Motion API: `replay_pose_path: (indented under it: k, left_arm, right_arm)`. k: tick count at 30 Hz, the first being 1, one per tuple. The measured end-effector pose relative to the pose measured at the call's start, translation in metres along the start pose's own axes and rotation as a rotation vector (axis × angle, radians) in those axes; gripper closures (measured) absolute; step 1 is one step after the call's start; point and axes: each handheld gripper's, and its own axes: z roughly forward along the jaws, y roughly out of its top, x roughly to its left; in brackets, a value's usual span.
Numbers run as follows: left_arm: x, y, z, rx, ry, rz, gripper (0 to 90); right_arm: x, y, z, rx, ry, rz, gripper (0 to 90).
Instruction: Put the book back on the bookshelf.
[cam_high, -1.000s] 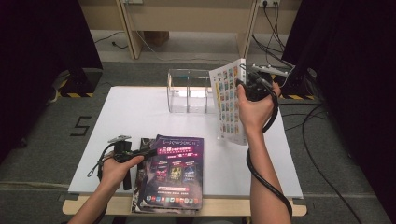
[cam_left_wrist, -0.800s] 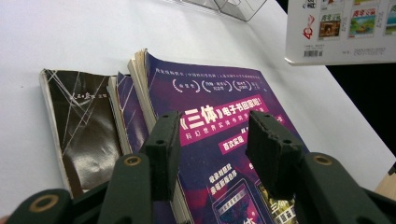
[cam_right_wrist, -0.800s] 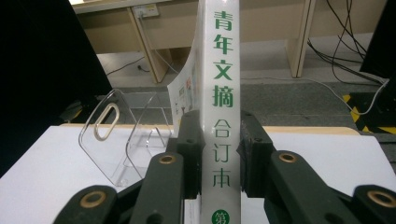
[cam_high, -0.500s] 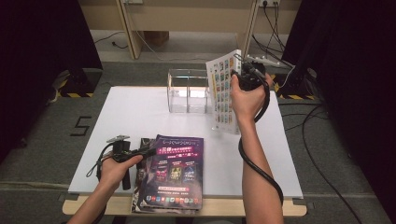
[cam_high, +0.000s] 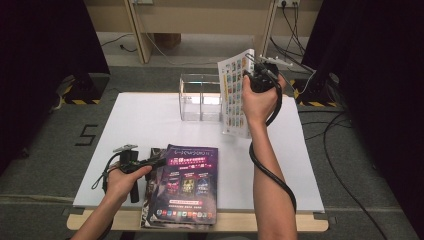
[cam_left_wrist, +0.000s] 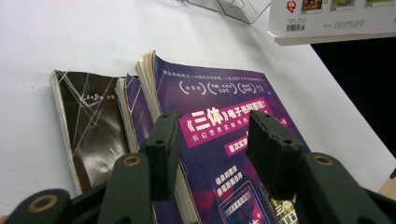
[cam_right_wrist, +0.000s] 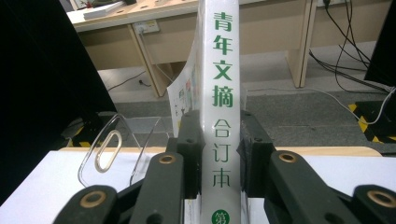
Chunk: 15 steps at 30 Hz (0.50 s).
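Note:
My right gripper (cam_high: 251, 75) is shut on the spine of a thick white book (cam_high: 234, 97) with a colourful cover. It holds the book upright above the table, just right of a clear acrylic holder (cam_high: 200, 97). In the right gripper view the jaws of that gripper (cam_right_wrist: 219, 149) press both sides of the white spine (cam_right_wrist: 223, 93), which bears green characters. My left gripper (cam_high: 161, 161) rests at the left edge of a stack of purple books (cam_high: 187, 185) near the table's front. Its jaws (cam_left_wrist: 217, 151) stand open over the top purple book (cam_left_wrist: 224, 116), touching nothing.
The white table (cam_high: 145, 117) has bare room at left and centre. A dark brown book (cam_left_wrist: 91, 121) lies beside the purple ones. The clear holder (cam_right_wrist: 114, 147) has two compartments. Cables (cam_high: 345, 150) trail on the floor at right.
The right hand has carried the white book a little left and farther away, closer to the clear holder. The left hand and the stack have not moved.

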Motion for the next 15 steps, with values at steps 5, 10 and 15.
replay_pose_path:
  k: [5,10,15]
  left_arm:
    - [0.0011,-0.0004,0.0005,0.003,0.001,-0.003,53.6]
    - [0.0011,-0.0004,0.0002,0.003,-0.002,-0.004,53.7]
    - [0.0005,-0.0008,0.0000,0.001,-0.006,-0.007,53.7]
  right_arm:
    - [0.0004,0.0020,0.0039,-0.011,0.000,0.010,74.2]
    - [0.0033,0.0078,0.0039,-0.027,0.003,0.016,74.2]
    - [0.0058,0.0093,0.0019,-0.030,0.011,0.022,74.2]
